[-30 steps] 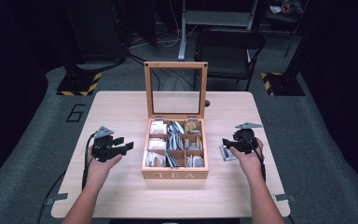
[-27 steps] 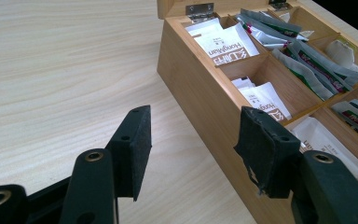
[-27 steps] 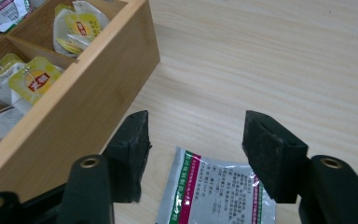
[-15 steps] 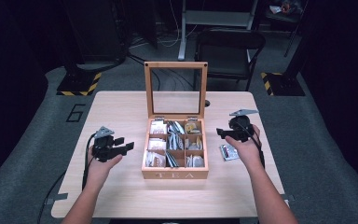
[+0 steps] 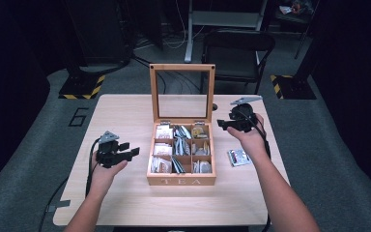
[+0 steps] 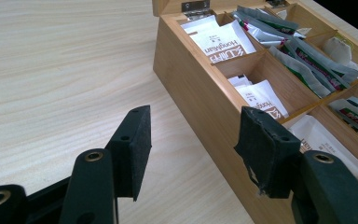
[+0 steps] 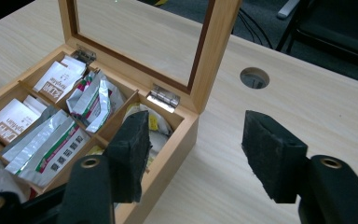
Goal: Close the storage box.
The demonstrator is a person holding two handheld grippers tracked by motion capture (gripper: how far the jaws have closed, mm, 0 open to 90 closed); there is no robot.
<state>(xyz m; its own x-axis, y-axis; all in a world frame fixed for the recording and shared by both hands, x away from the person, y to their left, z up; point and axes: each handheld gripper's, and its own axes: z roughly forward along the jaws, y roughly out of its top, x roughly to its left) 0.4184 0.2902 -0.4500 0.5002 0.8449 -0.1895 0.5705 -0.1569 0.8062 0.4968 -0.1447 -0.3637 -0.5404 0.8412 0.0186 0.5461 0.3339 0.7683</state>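
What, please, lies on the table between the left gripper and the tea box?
Nothing: in the high view, only bare tabletop separates the left gripper from the tea box.

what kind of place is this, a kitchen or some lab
Most likely a lab or recording studio, not a kitchen: a lone wooden table on grey carpet, hazard-striped stand bases and loose cables behind it, and dark surroundings. On the table sits just a tea box.

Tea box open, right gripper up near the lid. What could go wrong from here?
1. The right gripper hangs beside the upright glass lid; a sideways drift could knock it shut.
2. A tea packet lies loose near the table's right edge; the forearm could sweep it off.
3. Packets in the tea box overlap, so a grab may lift several.
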